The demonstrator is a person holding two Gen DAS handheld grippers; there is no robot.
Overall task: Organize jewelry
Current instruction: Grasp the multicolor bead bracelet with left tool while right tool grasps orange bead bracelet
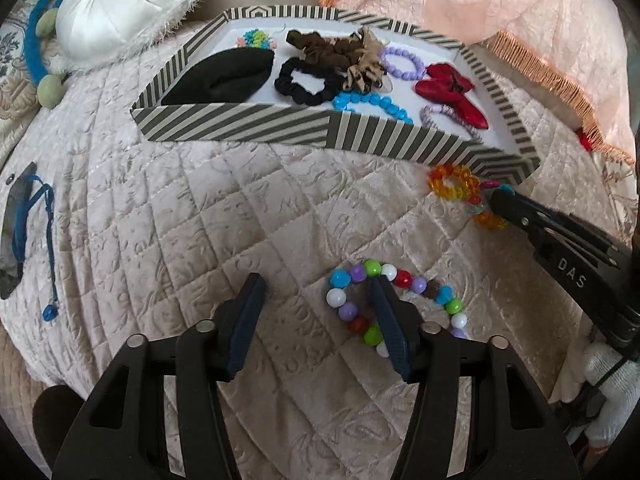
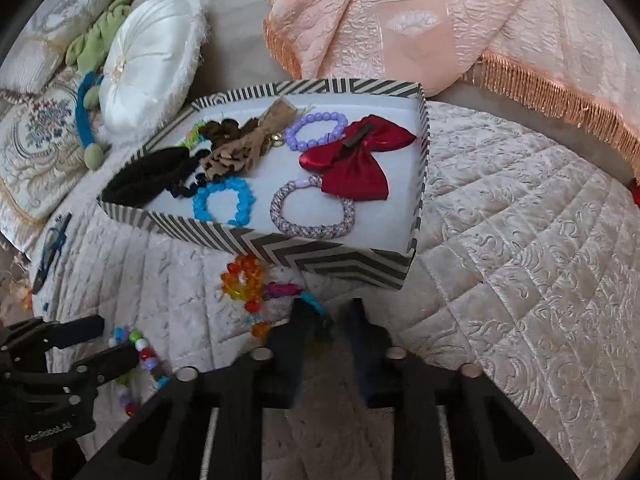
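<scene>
Reaching low over quilted bed: left tongs [image 1: 316, 312] apart, one finger inside multicoloured bead bracelet [image 1: 400, 304], lower centre. Right tongs [image 2: 328, 320] look clamped on orange bead string [image 2: 244, 284] below striped box [image 2: 280, 248]. Beads light, hard, slippery, floppy; pinch across strand.

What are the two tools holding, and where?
The left tool is open, holding nothing, one finger inside the colourful round-bead bracelet. The right tool seems to pinch the orange see-through bead bracelet by its pink-and-teal end.

Open quilt [image 1: 168, 232] left of bead bracelet [image 1: 352, 312]; striped box [image 1: 240, 124] wall blocks ahead; cushion [image 1: 120, 8] beyond.
</scene>
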